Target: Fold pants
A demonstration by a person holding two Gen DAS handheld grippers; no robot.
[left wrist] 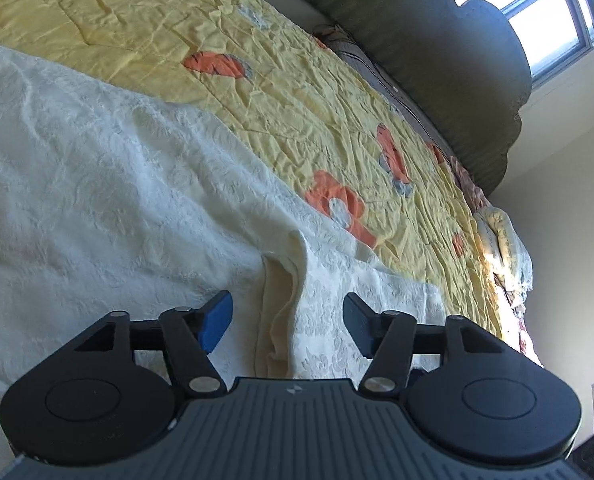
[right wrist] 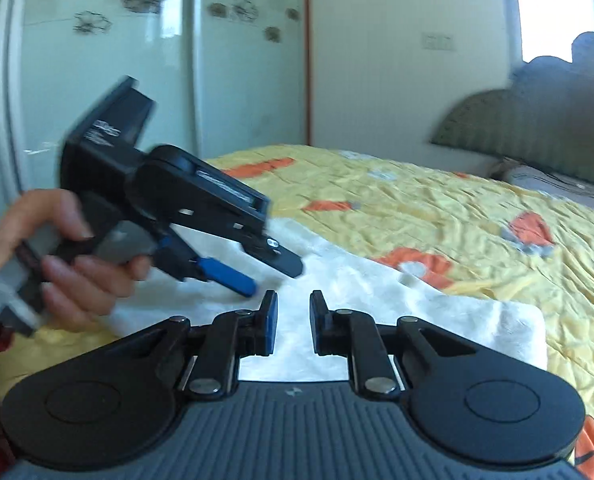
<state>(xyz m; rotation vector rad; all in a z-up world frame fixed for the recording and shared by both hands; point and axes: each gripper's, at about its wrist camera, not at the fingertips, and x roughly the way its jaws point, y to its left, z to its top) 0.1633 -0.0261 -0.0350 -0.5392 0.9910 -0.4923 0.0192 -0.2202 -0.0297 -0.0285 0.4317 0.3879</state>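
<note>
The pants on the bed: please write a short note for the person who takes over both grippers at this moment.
Left gripper: open, nothing between its fingers, low over the pants.
Right gripper: fingers a little apart, nothing held, above the near part of the pants.
Left hand holds its gripper at the pants' left side in the right wrist view.
Pants: white, textured, lying on the yellow bedspread; one raised fold ridge in front of the left gripper.
Done: pants look at least partly folded; how many folds I cannot tell.
Left: probably flatten the ridge and finish folding.
</note>
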